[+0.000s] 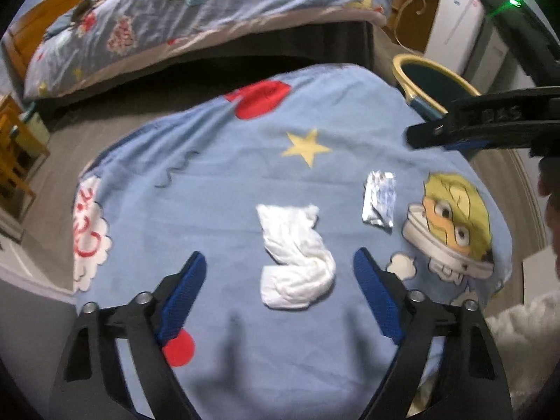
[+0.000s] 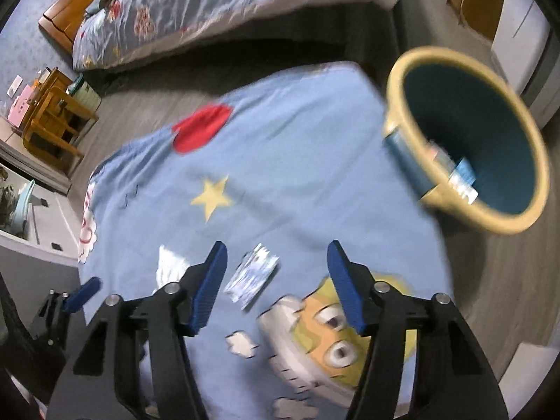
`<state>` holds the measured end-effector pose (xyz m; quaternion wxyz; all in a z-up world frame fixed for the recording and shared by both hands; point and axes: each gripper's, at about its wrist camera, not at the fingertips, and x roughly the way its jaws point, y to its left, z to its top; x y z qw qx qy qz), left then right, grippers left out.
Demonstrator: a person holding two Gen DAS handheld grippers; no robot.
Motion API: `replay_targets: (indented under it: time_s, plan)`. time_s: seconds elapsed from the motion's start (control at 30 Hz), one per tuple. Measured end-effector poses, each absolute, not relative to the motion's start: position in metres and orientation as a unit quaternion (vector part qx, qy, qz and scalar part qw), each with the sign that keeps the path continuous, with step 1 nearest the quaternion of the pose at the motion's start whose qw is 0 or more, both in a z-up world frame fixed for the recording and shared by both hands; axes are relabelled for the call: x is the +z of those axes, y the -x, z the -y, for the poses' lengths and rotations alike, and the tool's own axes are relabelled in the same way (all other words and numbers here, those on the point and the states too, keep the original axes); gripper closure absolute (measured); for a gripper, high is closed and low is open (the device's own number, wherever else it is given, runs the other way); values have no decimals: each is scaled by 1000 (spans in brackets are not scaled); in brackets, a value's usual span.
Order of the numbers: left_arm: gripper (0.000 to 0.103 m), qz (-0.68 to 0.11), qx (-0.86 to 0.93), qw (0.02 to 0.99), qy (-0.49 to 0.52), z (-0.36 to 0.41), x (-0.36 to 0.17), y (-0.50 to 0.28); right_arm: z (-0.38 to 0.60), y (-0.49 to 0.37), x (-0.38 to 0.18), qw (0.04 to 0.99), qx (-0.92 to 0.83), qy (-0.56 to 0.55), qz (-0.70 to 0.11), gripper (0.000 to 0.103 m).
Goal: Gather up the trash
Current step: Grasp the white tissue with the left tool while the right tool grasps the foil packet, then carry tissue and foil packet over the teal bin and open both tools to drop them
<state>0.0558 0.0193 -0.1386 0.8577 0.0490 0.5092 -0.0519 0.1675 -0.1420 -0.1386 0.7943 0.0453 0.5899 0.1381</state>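
A crumpled white tissue (image 1: 295, 259) lies on a blue cartoon-print cover (image 1: 217, 189). My left gripper (image 1: 279, 255) hovers over it, open, one blue pad on each side and neither touching. To the tissue's right lies a silver foil wrapper (image 1: 379, 197). In the right wrist view that wrapper (image 2: 252, 278) sits below my open right gripper (image 2: 277, 245), nearer its left finger (image 2: 210, 280); the tissue's corner (image 2: 168, 260) peeks out behind that finger. A yellow-rimmed bin with a teal inside (image 2: 395, 80) stands off the cover's right edge, with some packaging (image 2: 462, 178) in it.
A second bed with the same blue bedding (image 1: 210, 7) stands beyond a dark gap. Wooden furniture (image 2: 52, 119) is at the left on the grey floor. A white cabinet (image 1: 455, 31) stands behind the bin (image 1: 402, 70). A pale sleeve (image 1: 525, 318) shows at the right edge.
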Motion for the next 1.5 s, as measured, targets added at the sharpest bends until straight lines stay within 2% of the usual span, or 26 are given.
replay_targets:
  time_s: [0.13,0.23,0.5,0.57,0.6,0.67,0.93,1.17,1.5]
  plan:
    - [37,-521,-67,848,-65,-13,-150,-55,128,-161,-163,778,139,-59,-610,66]
    - [43,-525,-76,845,-69,-10,-155,-55,121,-160,-175,771,137,-65,-619,73]
    - [66,-539,-84,833,-87,-10,-168,-57,105,-165,-181,780,134,-16,-611,81]
    - [86,-544,-88,830,-85,-10,-170,-58,102,-164,-181,782,138,3,-607,83]
    - [92,-547,-91,828,-86,-9,-170,-58,101,-164,-179,783,142,8,-605,85]
    - [100,-545,-89,828,-97,-7,-170,-58,100,-164,-176,786,148,3,-601,96]
    - [101,-521,-81,848,-58,-18,-149,-60,124,-168,-168,790,143,-37,-595,103]
    - [101,-491,-84,867,-11,-23,-121,-66,147,-174,-155,793,141,-90,-586,103]
    - [101,-450,-124,883,-45,25,-84,-92,203,-201,-106,815,129,-140,-547,103]
